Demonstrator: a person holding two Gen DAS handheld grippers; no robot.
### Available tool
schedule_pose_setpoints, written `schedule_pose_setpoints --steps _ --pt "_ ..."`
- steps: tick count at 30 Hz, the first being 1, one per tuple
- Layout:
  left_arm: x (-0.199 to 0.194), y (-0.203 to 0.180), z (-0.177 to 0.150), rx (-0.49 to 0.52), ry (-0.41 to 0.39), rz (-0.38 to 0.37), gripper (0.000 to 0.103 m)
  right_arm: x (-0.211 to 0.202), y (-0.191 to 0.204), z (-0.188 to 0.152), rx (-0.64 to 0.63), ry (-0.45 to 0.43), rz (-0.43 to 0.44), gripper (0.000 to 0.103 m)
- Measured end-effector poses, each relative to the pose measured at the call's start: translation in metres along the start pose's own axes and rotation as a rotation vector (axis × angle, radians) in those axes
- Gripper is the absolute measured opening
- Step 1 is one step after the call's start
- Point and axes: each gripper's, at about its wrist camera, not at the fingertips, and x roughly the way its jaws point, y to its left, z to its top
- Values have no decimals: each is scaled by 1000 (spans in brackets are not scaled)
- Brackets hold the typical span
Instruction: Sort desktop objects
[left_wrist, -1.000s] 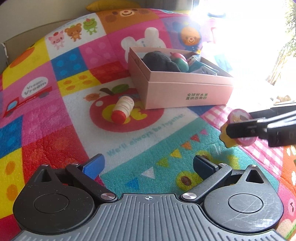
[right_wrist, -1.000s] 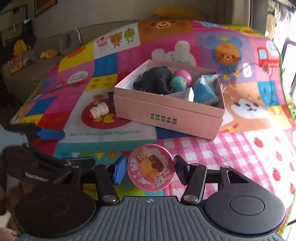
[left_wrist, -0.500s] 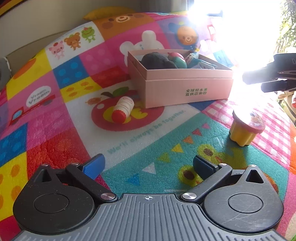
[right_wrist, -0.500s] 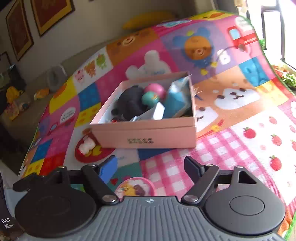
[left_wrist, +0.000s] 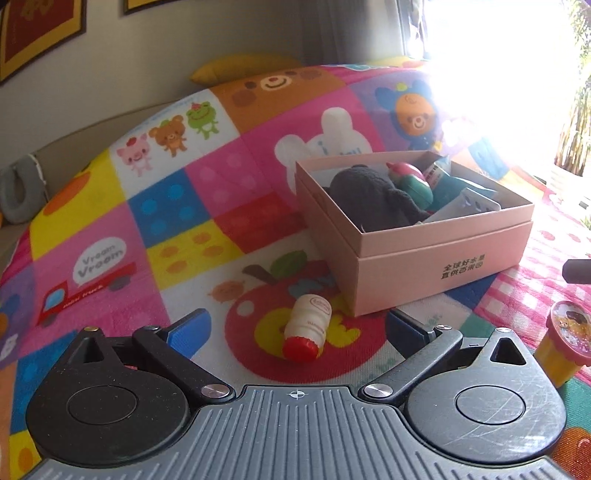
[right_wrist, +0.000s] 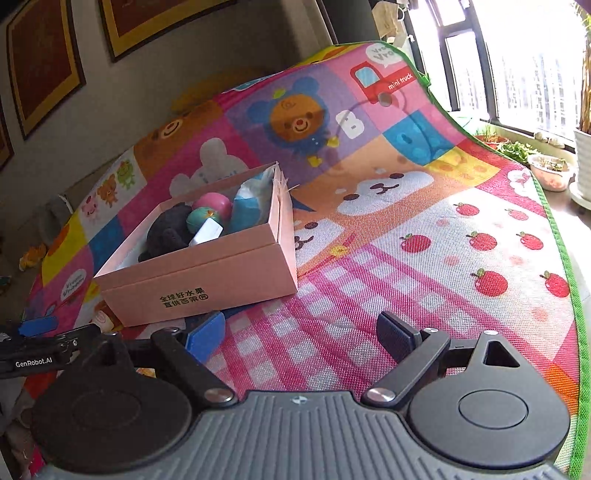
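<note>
Cartoon play mat (left_wrist: 184, 206) covers the surface. One pink box (left_wrist: 424, 258) on it, already holding several items. One small bottle (left_wrist: 308, 328) lies on its side just ahead of the left gripper (left_wrist: 295, 328), red cap toward it, between spread, empty jaws. One yellow cup (left_wrist: 563, 339) stands right. Right gripper (right_wrist: 301, 332) has just been opening, nothing between its jaws.

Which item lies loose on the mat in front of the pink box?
Start at the pink box on the play mat. In front of it, on the printed red apple, lies a small white bottle on its side. Its red cap sets it apart from the upright yellow, pink-topped cup.
</note>
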Motion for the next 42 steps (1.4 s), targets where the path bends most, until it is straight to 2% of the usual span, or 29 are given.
schedule_pose_setpoints --steps 2,3,4,6,7,8,9,10,14,18,20,21,22,25,30,36,39,42 --pt "4 -3 -1 14 10 -2 94 2 -3 -1 15 10 9 90" --pt "7 -5 -2 19 20 -5 77 3 -3 -1 20 17 11 90" --pt "10 -5 -2 21 30 -8 67 4 -3 -1 22 18 12 90" --pt "14 -6 -2 24 36 -13 67 3 -3 -2 21 16 15 92" --pt "15 -7 -1 30 36 -11 60 3 -3 -2 21 11 15 94" --pt "16 -7 -1 37 36 -13 53 2 -3 -2 22 6 14 96" --pt "16 -8 -1 41 42 -19 38 2 -3 -2 22 2 14 97" --pt "16 -7 -1 42 49 -29 31 2 -3 -2 23 2 15 97" --pt "3 -11 -7 52 57 -77 31 2 -4 -3 30 6 13 97" --pt "-21 -25 -18 72 72 -210 31 1 -3 -3 29 3 6 99" --pt "-32 -36 -26 104 76 -263 34 1 -2 -4 29 2 2 101" --pt "-35 -41 -29 122 83 -272 44 1 -2 -4 29 2 0 101" --pt "-37 -44 -32 132 88 -266 62 2 -2 -4 30 1 -2 103" --pt "-39 -45 -37 133 78 -218 78 2 -2 -3 33 4 -8 103" --pt "-35 -28 -34 98 94 -135 90 3 -3 -3 40 12 -14 103" --pt "-20 -2 -27 30 111 -15 94 5 -4 -2 45 17 -19 103" --pt "-21 5 -26 -9 121 -33 94 5 -4 -2 48 19 -20 103" --pt "-26 1 -26 -38 115 -137 94 6 -5 -2 52 23 -21 103"
